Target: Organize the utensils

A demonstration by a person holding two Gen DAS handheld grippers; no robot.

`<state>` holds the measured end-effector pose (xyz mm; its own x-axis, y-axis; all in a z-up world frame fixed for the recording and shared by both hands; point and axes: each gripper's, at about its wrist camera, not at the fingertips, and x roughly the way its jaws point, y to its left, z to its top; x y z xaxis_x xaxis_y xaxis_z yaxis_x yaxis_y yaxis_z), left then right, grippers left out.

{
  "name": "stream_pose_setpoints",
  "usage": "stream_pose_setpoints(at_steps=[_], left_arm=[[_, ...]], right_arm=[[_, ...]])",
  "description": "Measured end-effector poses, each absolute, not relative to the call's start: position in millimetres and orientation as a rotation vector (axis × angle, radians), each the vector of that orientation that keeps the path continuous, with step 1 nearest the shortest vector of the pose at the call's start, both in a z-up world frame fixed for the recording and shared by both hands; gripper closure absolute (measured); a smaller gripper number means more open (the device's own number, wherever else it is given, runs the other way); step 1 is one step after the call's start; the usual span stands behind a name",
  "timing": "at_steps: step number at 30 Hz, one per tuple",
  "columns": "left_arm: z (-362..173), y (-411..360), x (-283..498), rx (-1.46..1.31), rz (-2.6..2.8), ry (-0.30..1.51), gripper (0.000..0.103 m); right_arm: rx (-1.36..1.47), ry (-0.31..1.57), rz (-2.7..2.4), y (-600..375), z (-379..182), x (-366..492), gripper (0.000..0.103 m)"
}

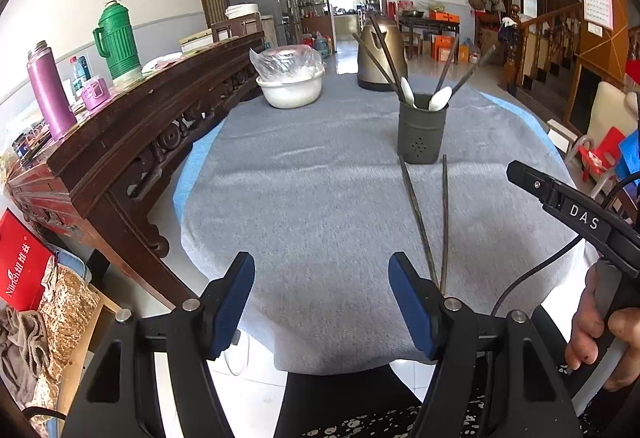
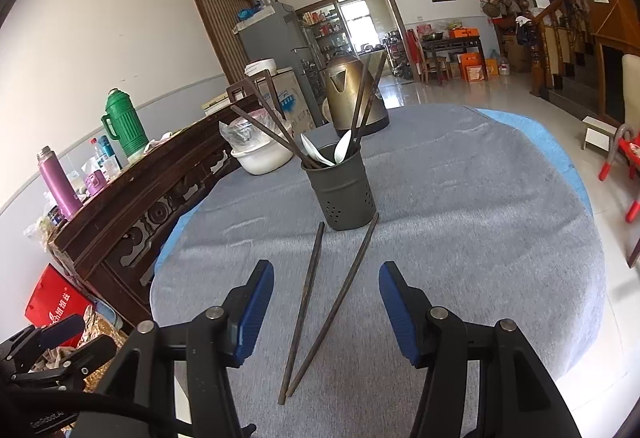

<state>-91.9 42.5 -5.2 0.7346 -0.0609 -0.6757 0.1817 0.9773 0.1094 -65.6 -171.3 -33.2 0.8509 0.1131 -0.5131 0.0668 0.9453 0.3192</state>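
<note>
From the left wrist camera, the left gripper (image 1: pixel 322 304) hung at the near edge of the round table (image 1: pixel 304 198) with its blue-padded tongs spread wide and nothing between them, only the grey cloth showing in the gap. A dark utensil holder (image 1: pixel 422 134) stood upright past the middle of the table, toward the right, with several dark chopsticks (image 1: pixel 384 54) fanned out of its top and two white spoons (image 1: pixel 440 98) poking up beside them. Two loose chopsticks (image 1: pixel 430 222) lay flat on the cloth in front of the holder, their far tips close to its base and their near ends converging just beside the right-hand pad of the left gripper. A white bowl (image 1: pixel 290 88) covered in clear plastic and a bronze kettle (image 1: pixel 378 56) sat at the far side. The right gripper (image 1: pixel 576 214) reached in from the right, gripped by the person's hand (image 1: pixel 600 334); from that angle I could not tell how its tongs stood. From the right wrist camera, the right gripper (image 2: pixel 326 312) hovered low over the cloth with its tongs spread apart, empty, and the two loose chopsticks (image 2: pixel 324 302) lay on the table in the gap between the pads, forming a narrow V that met toward the camera. The utensil holder (image 2: pixel 340 188) stood just beyond their far tips, in front of the kettle (image 2: pixel 352 94).
</note>
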Motion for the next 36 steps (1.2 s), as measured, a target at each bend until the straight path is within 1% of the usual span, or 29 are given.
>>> stream_pose_setpoints(at_steps=[4,15,25,36], left_arm=[[-10.2,32.4,-90.7,0.196,-0.132,0.769,0.032],[-6.4,12.6,-94.4,0.262,-0.146,0.752,0.032],[-6.3,27.1,-92.9,0.219,-0.137,0.756,0.032],[-15.4,42.4,-85.0,0.153,-0.131,0.784,0.032]], right_arm=[[0.366,0.553,0.021,-180.0,-34.6,-69.1,0.044],[0.414,0.522,0.006,-200.9,-29.2,-78.5,0.044],[0.386,0.541,0.010,-189.0,-28.8,-74.3,0.044],[0.330,0.583,0.007,-173.4,-40.0,-70.8,0.044]])
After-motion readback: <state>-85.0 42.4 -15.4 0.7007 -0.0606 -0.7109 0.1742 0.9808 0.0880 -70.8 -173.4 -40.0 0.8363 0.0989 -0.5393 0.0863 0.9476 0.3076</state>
